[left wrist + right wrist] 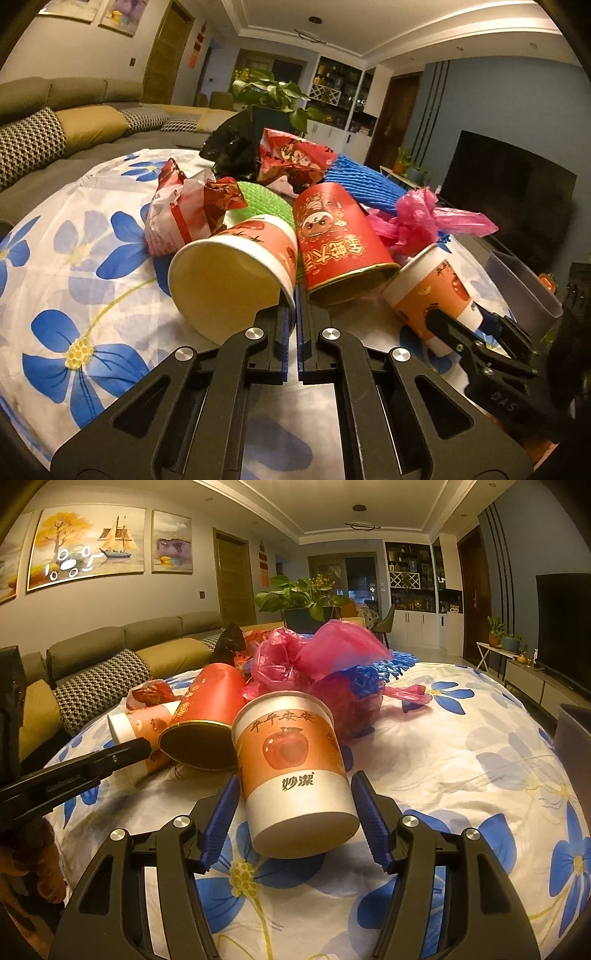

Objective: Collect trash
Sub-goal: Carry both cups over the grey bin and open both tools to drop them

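A pile of trash lies on the flowered tablecloth (74,258). My left gripper (296,295) is shut on the rim of a tipped paper cup (229,273), its mouth facing me. Behind it lie a red tube (340,240), red wrappers (291,158), green foam (266,203), blue foam net (365,184), a pink bag (417,218) and a black bag (232,147). My right gripper (295,794) is open, its fingers on either side of a second apple-print paper cup (295,775) lying tilted on the cloth. The right gripper also shows in the left wrist view (476,325).
A grey bin (524,284) stands at the table's right edge; it also shows in the right wrist view (576,734). A sofa (110,657) runs along the left. A potted plant (306,594) is behind the pile. A TV (565,627) is at right.
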Available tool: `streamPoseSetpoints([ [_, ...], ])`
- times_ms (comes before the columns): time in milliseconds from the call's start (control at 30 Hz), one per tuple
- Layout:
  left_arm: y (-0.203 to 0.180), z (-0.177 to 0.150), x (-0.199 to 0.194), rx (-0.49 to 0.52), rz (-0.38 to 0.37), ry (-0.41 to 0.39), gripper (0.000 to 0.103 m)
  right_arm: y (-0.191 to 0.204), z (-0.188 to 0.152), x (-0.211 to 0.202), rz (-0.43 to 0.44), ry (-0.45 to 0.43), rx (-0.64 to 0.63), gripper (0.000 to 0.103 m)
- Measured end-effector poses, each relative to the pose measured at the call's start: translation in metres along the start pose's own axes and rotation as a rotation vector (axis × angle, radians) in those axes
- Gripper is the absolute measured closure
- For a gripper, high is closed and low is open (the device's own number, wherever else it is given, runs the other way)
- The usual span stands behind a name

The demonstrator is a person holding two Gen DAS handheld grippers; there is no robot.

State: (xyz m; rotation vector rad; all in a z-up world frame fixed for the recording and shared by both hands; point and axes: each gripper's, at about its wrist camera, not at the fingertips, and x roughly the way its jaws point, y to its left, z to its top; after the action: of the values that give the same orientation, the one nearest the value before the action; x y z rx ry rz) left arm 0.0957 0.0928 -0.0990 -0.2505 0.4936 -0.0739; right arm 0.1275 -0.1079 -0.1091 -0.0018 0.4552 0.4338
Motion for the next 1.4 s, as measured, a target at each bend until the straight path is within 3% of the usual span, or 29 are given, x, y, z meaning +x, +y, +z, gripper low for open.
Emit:
streamPoseSetpoints([
  [300,0.000,-0.004,-0.017,0.001,0.015,-0.014,0.101,0.001,-0.005,-0.013,-0.023,-0.029,0.001,0.045],
  [767,-0.019,-0.009,-0.057,0.033,-0.018,-0.062,0.101,-0.025,-0.022,-0.077,-0.092,-0.038,0.052,0.045],
  [1200,-0.093,0.000,-0.073,0.167,-0.136,-0.125,0.101,-0.063,-0.012,-0.135,-0.219,-0.158,0.123,0.045],
  [1400,-0.148,0.006,-0.058,0.255,-0.263,-0.125,0.101,-0.104,-0.005,-0.163,-0.348,-0.223,0.172,0.045],
])
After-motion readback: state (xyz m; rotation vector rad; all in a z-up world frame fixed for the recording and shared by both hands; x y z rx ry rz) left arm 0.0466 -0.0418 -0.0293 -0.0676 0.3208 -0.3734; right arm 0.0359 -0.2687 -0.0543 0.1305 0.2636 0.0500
